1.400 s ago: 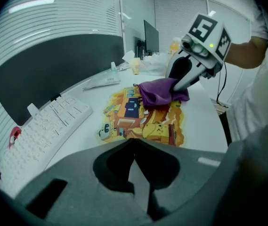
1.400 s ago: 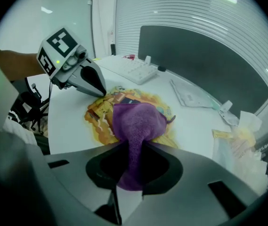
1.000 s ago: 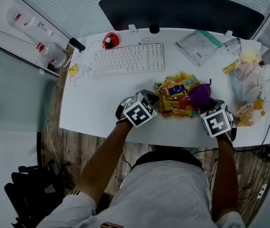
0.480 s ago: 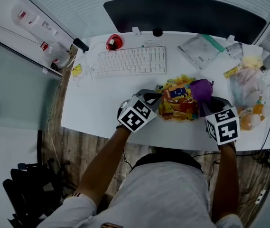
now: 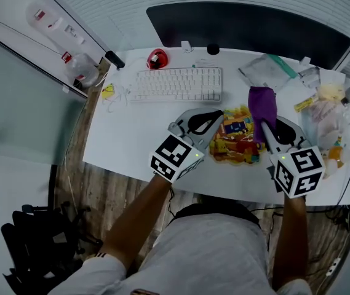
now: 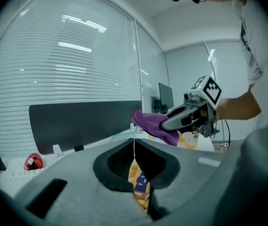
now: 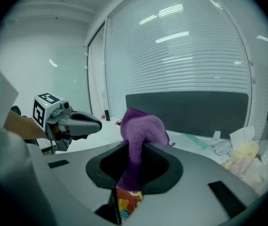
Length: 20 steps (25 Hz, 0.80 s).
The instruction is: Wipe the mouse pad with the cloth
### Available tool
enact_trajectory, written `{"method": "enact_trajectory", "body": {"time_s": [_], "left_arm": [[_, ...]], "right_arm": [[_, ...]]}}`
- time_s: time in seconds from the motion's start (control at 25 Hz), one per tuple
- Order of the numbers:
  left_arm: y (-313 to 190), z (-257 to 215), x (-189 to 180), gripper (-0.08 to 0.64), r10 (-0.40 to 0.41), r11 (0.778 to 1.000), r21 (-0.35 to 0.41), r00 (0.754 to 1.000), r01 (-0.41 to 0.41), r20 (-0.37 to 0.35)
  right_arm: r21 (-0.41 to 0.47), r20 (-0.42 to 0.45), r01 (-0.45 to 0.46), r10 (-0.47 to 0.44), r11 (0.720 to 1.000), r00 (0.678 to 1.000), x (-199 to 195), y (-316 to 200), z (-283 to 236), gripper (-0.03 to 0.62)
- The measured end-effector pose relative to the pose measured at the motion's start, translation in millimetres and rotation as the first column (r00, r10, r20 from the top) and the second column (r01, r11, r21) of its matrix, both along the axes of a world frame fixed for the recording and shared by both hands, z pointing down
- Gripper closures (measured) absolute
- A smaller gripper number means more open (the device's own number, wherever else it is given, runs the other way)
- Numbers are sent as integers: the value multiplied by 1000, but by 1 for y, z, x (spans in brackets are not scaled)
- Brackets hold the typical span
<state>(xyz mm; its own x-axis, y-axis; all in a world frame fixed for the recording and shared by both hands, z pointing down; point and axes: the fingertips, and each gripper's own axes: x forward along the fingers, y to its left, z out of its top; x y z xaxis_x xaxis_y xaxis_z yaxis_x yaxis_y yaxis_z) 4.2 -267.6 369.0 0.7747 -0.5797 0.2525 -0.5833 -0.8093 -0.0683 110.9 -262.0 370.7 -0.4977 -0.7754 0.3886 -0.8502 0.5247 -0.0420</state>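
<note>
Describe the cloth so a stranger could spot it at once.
On the white desk, look right of the keyboard, at the right edge of the colourful mouse pad. The cloth sits pinched in the right gripper, the only plain purple, bunched thing.

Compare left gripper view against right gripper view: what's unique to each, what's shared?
Left gripper view only: the left gripper's tongs shut on the mouse pad's edge, and the right gripper seen from outside, cloth trailing from its tip. Right gripper view only: the right gripper's tongs shut on the cloth, a corner of the mouse pad showing below it, and the left gripper seen from outside. Both: cloth, mouse pad, dark panel, window blinds.
</note>
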Motion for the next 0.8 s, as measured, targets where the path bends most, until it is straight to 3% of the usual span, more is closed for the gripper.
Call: {"method": "enact_trajectory", "body": {"time_s": [0.36, 0.8], "left_arm": [[12, -71, 7, 543, -8, 989, 146, 982, 36, -190], [21, -126, -5, 543, -14, 955, 275, 947, 107, -321]], "right_arm": [[222, 165, 62, -100, 973, 981, -24, 2, -66, 522], [411, 226, 102, -210, 906, 951, -46, 17, -114, 522]]}}
